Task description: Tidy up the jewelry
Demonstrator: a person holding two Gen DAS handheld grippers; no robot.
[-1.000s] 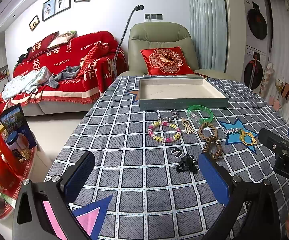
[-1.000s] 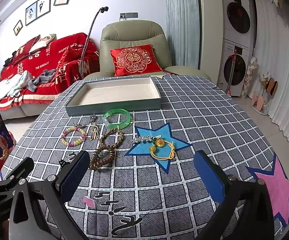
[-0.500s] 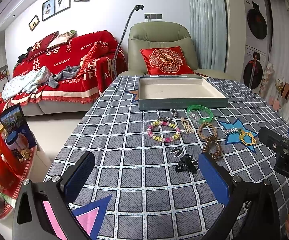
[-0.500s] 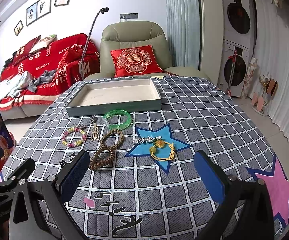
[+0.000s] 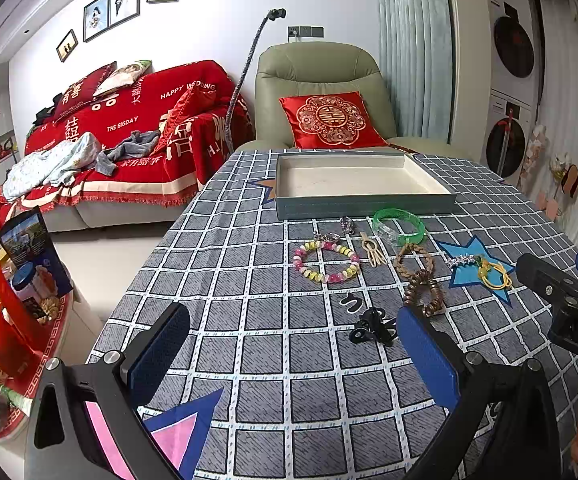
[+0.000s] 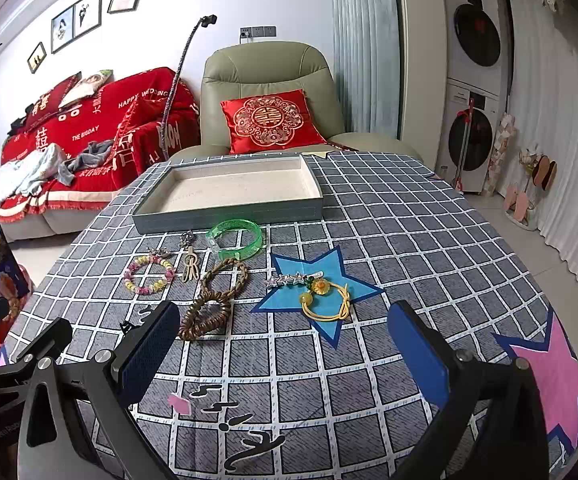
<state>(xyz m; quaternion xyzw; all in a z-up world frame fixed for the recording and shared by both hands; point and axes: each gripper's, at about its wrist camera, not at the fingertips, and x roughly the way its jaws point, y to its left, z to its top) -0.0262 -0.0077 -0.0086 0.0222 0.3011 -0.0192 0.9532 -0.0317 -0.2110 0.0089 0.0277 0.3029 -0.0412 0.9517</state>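
An empty grey tray [image 5: 365, 208] [image 6: 229, 214] with a cream lining sits at the far side of the table. In front of it lie a green bangle [image 5: 399, 226] [image 6: 236, 239], a pink-yellow bead bracelet [image 5: 326, 261] [image 6: 149, 274], a braided brown bracelet [image 5: 414, 258] [image 6: 225, 276], a brown coil band [image 5: 425, 298] [image 6: 205, 317], a yellow cord bracelet [image 5: 493, 274] [image 6: 326, 300], a silver star clip [image 6: 287, 279] and a black hair claw [image 5: 371, 326]. My left gripper [image 5: 293, 352] is open, short of the claw. My right gripper [image 6: 285, 344] is open, short of the yellow bracelet.
The table wears a grey checked cloth [image 6: 369, 240] with star patches. A green armchair [image 6: 267, 88] with a red cushion stands behind it, a red-draped sofa [image 5: 121, 132] to the left. A low shelf of packets [image 5: 9, 300] stands by the table's left edge. A washer stack [image 6: 473, 100] stands right.
Both grippers have edged slightly forward toward the jewelry. Nothing on the table has moved.
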